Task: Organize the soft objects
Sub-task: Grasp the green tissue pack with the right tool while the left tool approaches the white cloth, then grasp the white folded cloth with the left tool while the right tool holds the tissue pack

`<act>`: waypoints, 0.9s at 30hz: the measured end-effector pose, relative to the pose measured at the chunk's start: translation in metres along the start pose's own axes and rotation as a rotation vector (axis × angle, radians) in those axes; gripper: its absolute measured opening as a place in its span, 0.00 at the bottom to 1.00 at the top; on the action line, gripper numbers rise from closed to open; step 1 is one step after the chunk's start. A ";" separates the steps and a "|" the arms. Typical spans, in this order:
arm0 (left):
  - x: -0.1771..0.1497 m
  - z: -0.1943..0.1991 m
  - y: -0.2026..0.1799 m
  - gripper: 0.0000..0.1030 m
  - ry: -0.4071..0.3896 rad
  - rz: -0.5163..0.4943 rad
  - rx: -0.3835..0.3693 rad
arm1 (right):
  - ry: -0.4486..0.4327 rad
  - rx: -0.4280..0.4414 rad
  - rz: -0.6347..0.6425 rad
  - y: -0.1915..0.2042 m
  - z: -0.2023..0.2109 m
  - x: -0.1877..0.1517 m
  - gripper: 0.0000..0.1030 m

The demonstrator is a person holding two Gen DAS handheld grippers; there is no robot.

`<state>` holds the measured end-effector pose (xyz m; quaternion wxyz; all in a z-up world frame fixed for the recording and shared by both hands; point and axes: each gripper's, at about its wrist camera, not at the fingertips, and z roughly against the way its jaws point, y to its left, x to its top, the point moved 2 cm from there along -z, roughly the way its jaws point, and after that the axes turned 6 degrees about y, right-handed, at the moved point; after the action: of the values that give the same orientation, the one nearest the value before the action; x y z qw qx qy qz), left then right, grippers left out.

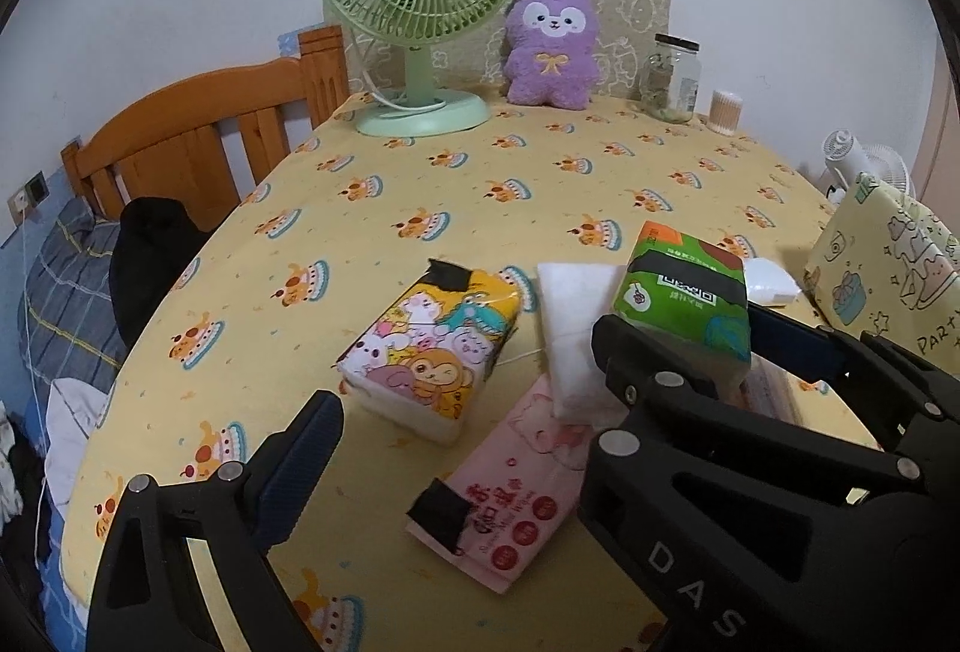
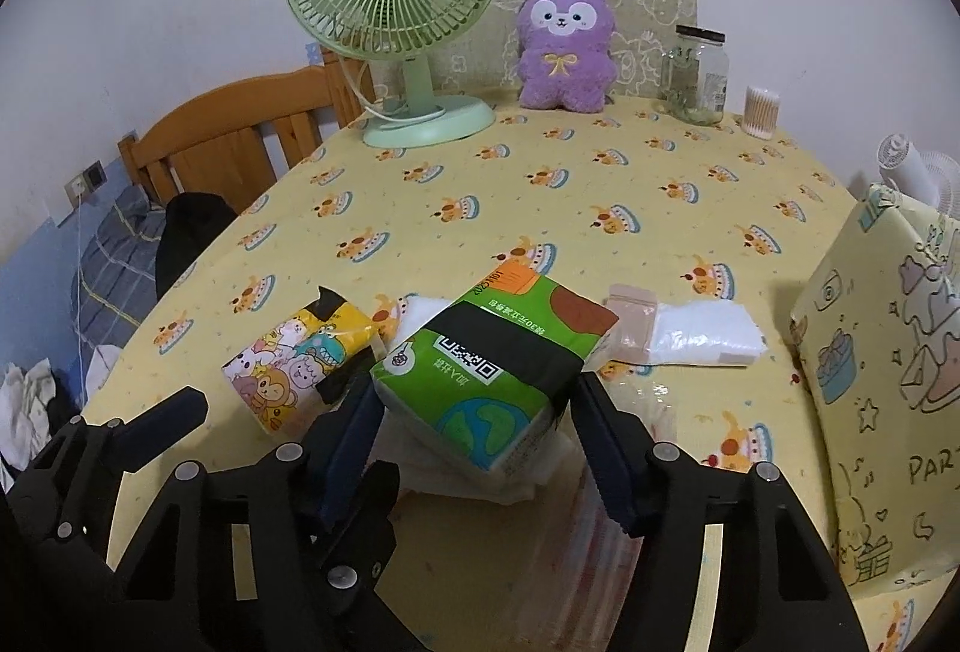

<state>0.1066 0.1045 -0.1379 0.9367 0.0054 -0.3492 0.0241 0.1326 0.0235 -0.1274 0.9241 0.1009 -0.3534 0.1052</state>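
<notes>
My right gripper (image 2: 480, 448) is shut on a green tissue pack (image 2: 492, 358) and holds it above the table; the same green tissue pack (image 1: 684, 292) shows in the left wrist view between the right gripper's fingers (image 1: 630, 352). My left gripper (image 1: 468, 424) is open and empty, just above a pink tissue pack (image 1: 510, 484). A yellow cartoon tissue pack (image 1: 429, 352) lies to its left, also in the right wrist view (image 2: 300, 358). A white soft pack (image 1: 570, 334) lies beside the pink one. Another white pack (image 2: 702, 334) lies at right.
A green desk fan (image 2: 396, 9), a purple plush toy (image 2: 567, 45), a glass jar (image 2: 696, 75) and a cotton swab tub (image 2: 762, 111) stand along the table's far edge. A patterned gift bag (image 2: 876, 382) stands at the right edge. A wooden bed headboard (image 1: 192, 135) is left.
</notes>
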 end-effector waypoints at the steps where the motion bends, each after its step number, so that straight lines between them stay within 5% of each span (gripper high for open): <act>1: 0.000 0.001 -0.002 0.94 -0.005 -0.001 -0.004 | -0.006 -0.001 -0.003 -0.002 0.003 0.000 0.65; 18: 0.015 -0.007 -0.046 0.92 -0.006 -0.029 -0.091 | -0.053 -0.050 -0.049 -0.048 0.023 0.003 0.64; 27: 0.020 -0.031 -0.053 0.82 0.060 -0.037 -0.076 | -0.002 -0.023 -0.091 -0.065 0.005 0.001 0.64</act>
<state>0.1440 0.0533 -0.1479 0.9466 -0.0242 -0.3213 -0.0064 0.1477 -0.0401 -0.1304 0.9287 0.1062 -0.3504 0.0588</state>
